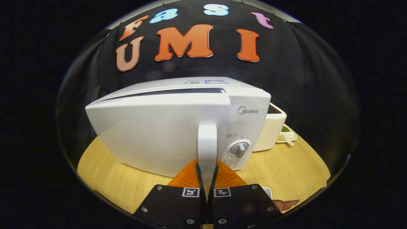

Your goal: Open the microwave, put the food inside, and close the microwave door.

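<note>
item: microwave (165,133), white, on a wooden table (286,171). door (159,130) already swung a little out, a dark gap showing along its top edge at 12 o'clock from the handle.

item: door handle (207,149), upright bar, directly ahead at 12 o'clock from the gripper (207,178). both fingers are clenched on its lower end, one on each side, grasping it.

item: control dial (239,149), at 3 o'clock from the handle, on the panel beside the door.

item: food (286,204), a brownish piece on a white dish, at 4 o'clock from the fingers, near the table's front; not yet moved.

item: white container (270,130), at 3 o'clock behind the microwave, with a small dish of grains (287,136) just beside it.

progress, judged: opening is under way, door only partly out. left to do: swing it fully open, fetch the food, place it inside, shut the door.
</note>
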A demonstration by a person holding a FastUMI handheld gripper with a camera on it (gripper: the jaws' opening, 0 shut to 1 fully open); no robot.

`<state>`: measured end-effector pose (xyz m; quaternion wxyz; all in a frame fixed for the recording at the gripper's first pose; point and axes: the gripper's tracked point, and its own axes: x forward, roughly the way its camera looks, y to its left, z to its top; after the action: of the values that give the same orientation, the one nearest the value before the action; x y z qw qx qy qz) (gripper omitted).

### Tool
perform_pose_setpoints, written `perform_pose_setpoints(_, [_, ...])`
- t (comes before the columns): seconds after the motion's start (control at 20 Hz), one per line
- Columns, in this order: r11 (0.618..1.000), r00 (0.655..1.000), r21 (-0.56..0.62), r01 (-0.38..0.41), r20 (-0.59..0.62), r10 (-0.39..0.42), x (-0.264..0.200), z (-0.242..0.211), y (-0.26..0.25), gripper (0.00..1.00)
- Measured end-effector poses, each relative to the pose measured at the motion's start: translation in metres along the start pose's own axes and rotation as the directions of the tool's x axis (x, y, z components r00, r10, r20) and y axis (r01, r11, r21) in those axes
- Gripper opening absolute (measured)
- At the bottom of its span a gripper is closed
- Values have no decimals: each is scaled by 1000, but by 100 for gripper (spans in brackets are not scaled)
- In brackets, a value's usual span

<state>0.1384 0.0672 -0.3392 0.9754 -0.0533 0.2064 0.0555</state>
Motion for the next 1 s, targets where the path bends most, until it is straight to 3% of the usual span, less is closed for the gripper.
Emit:
perform_pose_setpoints(0.2, [1000,1000,-27,-2,-8,2,-46,-24,16,1])
perform_pose_setpoints(0.6, [996,995,38,85,-46,-83,-110,-56,58,2])
perform_pose_setpoints(1.0, [994,995,43,100,-24,-99,-164,-79,126,2])
